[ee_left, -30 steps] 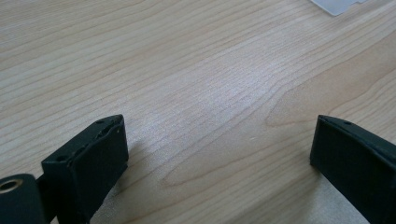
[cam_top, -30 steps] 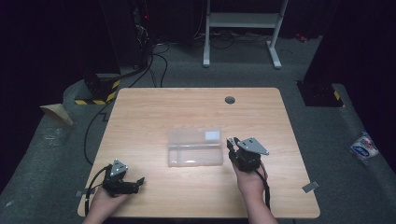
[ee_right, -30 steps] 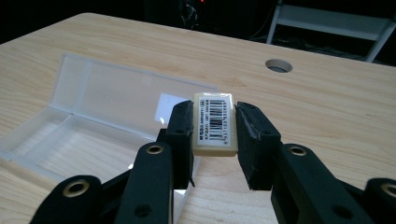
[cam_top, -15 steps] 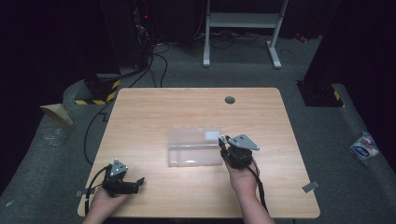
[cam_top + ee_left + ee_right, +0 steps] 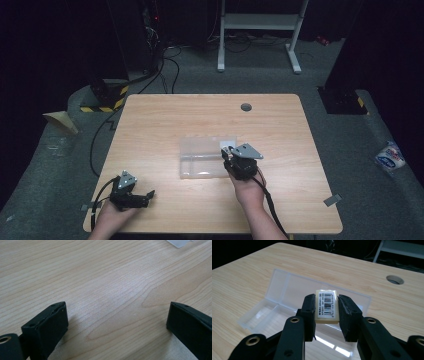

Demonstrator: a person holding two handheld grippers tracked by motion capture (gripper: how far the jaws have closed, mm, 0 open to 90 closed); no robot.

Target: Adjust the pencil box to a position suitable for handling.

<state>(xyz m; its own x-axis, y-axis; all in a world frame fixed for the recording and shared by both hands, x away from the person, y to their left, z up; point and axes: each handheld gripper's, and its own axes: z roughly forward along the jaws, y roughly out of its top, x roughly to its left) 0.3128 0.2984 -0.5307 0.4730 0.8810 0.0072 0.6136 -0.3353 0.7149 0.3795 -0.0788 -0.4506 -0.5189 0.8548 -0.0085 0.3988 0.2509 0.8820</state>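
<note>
An open clear plastic box (image 5: 202,157) lies at the middle of the wooden table (image 5: 165,120), with its lid (image 5: 284,288) folded back flat. My right gripper (image 5: 228,153) hovers over the box's right end, shut on a small cream eraser (image 5: 326,312) that carries a barcode label. In the right gripper view the eraser stands upright between the two black jaws of my right gripper (image 5: 327,300). My left gripper (image 5: 148,195) rests low at the table's front left, open, with bare wood between the jaws of my left gripper (image 5: 117,308). A corner of the box (image 5: 178,242) shows far off.
A round cable hole (image 5: 246,106) sits near the table's far edge, also visible as the hole (image 5: 395,279) beyond the box. A metal stand (image 5: 260,20) and cables lie on the floor behind. A white packet (image 5: 390,156) lies on the floor at right.
My right gripper has moved left with the eraser, from beside the box to over its right end. The left gripper has stayed put.
</note>
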